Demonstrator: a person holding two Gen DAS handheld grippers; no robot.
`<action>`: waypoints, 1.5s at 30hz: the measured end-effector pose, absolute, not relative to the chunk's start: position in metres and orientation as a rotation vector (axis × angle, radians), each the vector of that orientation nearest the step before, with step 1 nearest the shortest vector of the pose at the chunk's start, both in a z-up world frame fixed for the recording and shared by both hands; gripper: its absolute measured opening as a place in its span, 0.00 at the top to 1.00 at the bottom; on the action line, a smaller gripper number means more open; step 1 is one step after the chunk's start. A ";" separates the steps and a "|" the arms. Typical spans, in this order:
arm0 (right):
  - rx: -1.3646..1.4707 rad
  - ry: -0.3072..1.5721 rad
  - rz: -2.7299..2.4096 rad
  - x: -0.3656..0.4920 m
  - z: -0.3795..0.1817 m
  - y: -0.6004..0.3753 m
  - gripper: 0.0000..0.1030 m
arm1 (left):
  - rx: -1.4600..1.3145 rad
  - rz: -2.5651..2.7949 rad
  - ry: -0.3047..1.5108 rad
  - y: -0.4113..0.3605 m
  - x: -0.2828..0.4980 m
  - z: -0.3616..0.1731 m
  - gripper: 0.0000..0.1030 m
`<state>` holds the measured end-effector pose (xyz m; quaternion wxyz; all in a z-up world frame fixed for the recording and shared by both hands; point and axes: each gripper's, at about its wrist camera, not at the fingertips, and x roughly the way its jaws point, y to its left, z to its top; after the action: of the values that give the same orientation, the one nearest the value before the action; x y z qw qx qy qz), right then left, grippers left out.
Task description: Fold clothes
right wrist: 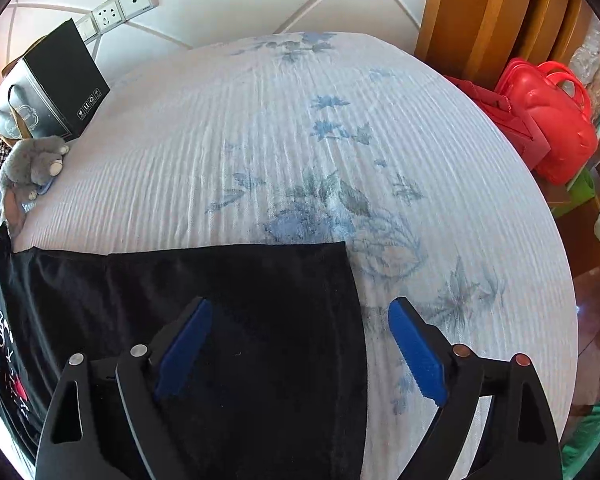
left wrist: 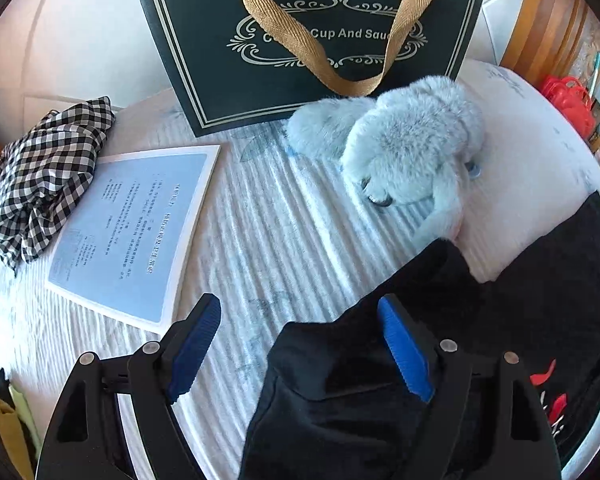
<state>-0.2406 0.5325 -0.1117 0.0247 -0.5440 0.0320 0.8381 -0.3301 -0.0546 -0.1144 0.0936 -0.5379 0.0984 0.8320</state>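
Black cotton garment with a red and white print (right wrist: pixel 228 312) lies spread on the bed's white ribbed cover with blue flowers (right wrist: pixel 300 140), its far hem straight, one corner square. Left tool (left wrist: pixel 300 344) hangs wide open, right finger over a rumpled dark fold, left finger over bare cover; holds nothing. Right tool (right wrist: pixel 300 344) equally wide, straddling the garment's right edge, grips nothing. Judgement: both tools sit between grasps, so the scene fits a fold about to be taken as well as one just laid down. Any next grasp calls for pinching a single edge cleanly. Nearby: grey plush toy (left wrist: pixel 400 148), dark green gift bag (left wrist: pixel 308 40), checked cloth (left wrist: pixel 44 176), blue printed sheet (left wrist: pixel 132 232). Near half of the garment hidden under the tools; print cut off; garment type unclear.
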 end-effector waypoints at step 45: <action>-1.624 0.032 2.694 -0.247 -0.112 0.521 0.93 | -1.426 2.387 0.488 0.032 -0.322 -0.078 0.97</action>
<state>-0.2474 0.5210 -0.1121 -0.0019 -0.5163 0.0100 0.8564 -0.3222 0.0322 -0.0775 0.1588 -0.4987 0.1708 0.8348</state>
